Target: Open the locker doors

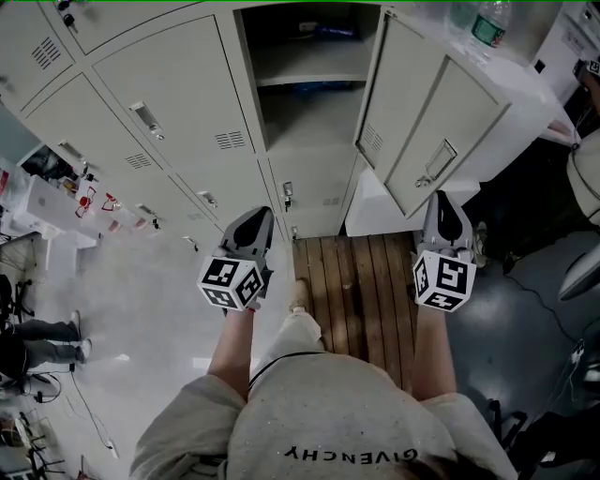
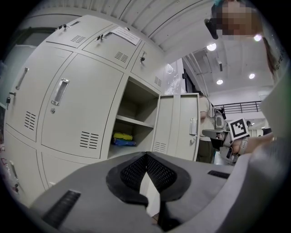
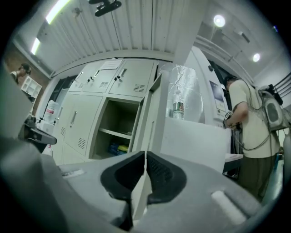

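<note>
A bank of cream lockers fills the top of the head view. One locker door [image 1: 427,122] stands swung open to the right, baring a shelved compartment [image 1: 305,80]; the doors to its left [image 1: 178,89] are closed. My right gripper [image 1: 442,208] hangs just below that open door's handle [image 1: 437,165], its jaws shut and nothing visible between the pads. In the right gripper view [image 3: 145,154] the door's edge [image 3: 153,107] lines up straight behind the tips. My left gripper [image 1: 251,230] is shut and empty in front of the lower lockers; from the left gripper view [image 2: 146,155] it faces the open compartment [image 2: 132,123].
A white cabinet [image 1: 530,89] with a water bottle [image 1: 489,23] on top stands behind the open door. Yellow and blue items [image 2: 120,138] lie inside the compartment. A wooden floor panel [image 1: 361,291] is underfoot. A person [image 3: 248,118] stands at the right, another person [image 1: 42,337] at the far left.
</note>
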### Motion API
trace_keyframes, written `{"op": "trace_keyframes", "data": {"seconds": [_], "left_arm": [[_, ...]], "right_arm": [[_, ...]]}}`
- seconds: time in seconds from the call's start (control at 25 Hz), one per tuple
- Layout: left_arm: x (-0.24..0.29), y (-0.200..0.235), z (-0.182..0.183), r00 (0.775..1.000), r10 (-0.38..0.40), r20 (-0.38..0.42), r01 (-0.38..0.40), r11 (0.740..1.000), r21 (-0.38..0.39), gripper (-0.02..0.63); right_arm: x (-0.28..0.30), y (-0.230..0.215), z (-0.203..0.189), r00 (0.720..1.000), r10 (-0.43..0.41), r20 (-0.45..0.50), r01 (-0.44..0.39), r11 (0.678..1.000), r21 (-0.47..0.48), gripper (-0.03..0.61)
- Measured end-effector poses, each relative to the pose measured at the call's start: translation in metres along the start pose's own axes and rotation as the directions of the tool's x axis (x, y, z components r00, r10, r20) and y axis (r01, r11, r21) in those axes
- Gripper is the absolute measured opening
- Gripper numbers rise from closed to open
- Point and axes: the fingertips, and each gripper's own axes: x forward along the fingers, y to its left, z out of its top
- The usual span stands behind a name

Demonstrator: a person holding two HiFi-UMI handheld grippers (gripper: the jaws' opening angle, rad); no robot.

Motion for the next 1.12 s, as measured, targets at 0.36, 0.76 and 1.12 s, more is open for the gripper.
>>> {"op": "trace_keyframes", "data": {"seconds": [0.36, 0.76, 1.12], "left_arm": [[-0.013, 0.016, -0.006, 0.999, 0.034, -0.008, -0.034, 0.999, -0.005, -0.002], [-0.023, 0.080, -0.063, 0.997, 0.074, -0.038, -0.075, 0.997, -0.005, -0.002], [0.017, 0.176, -0.153, 0.999, 0.044, -0.018, -0.044, 0.999, 0.000, -0.002]], "right_arm": [[0.008, 0.059, -0.016, 0.987, 0.159, -0.011, -0.158, 0.985, 0.062, 0.012], [0.039, 0.189, -0.096, 0.911, 0.411, -0.036, -0.399, 0.901, 0.170, 0.012], [0.111, 0.322, -0.234, 0.845, 0.529, -0.078, -0.503, 0.836, 0.218, 0.029]]}}
